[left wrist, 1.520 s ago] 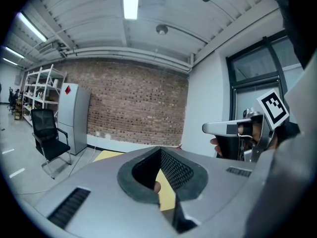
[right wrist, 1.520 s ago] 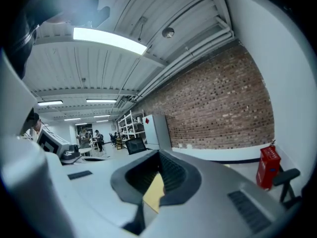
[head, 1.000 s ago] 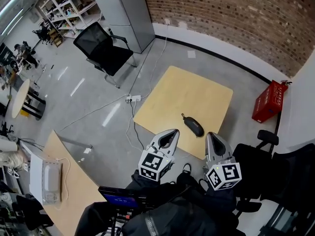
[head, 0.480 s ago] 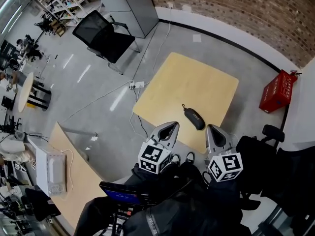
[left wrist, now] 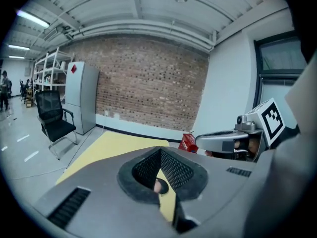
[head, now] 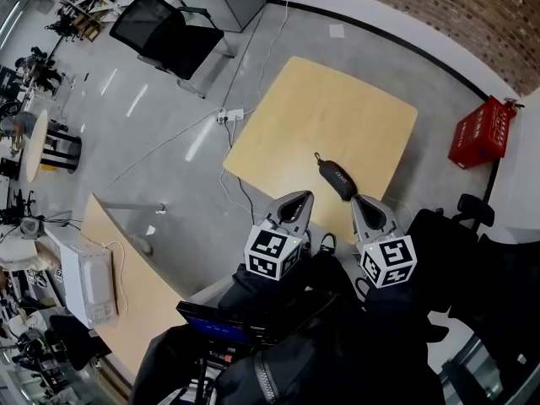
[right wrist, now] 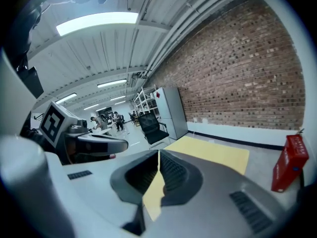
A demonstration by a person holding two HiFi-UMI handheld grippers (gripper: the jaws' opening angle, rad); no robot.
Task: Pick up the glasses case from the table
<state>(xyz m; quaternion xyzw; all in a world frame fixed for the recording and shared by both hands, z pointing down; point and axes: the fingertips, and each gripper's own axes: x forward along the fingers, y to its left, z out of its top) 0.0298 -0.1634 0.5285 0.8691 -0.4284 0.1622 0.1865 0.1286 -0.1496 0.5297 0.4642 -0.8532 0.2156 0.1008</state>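
Note:
The glasses case (head: 336,179), dark and oblong with a short strap, lies near the front edge of the yellow square table (head: 337,108). In the head view my left gripper (head: 299,197) hangs just off the table's front edge, left of the case. My right gripper (head: 364,202) sits at the edge right of the case, close to its near end. Neither touches it. Both grippers are shut and empty, their jaws meeting at the tips in the left gripper view (left wrist: 159,151) and the right gripper view (right wrist: 159,153). The jaws hide the case in both gripper views.
A red crate (head: 481,131) stands on the floor right of the table. A black office chair (head: 169,36) is at the far left, a power strip with cables (head: 232,116) lies by the table's left corner, and a second wooden table (head: 126,294) is at lower left.
Both grippers have come down and forward toward the table's front edge, closer to the case. Their jaws stayed shut. The case has not moved on the table.

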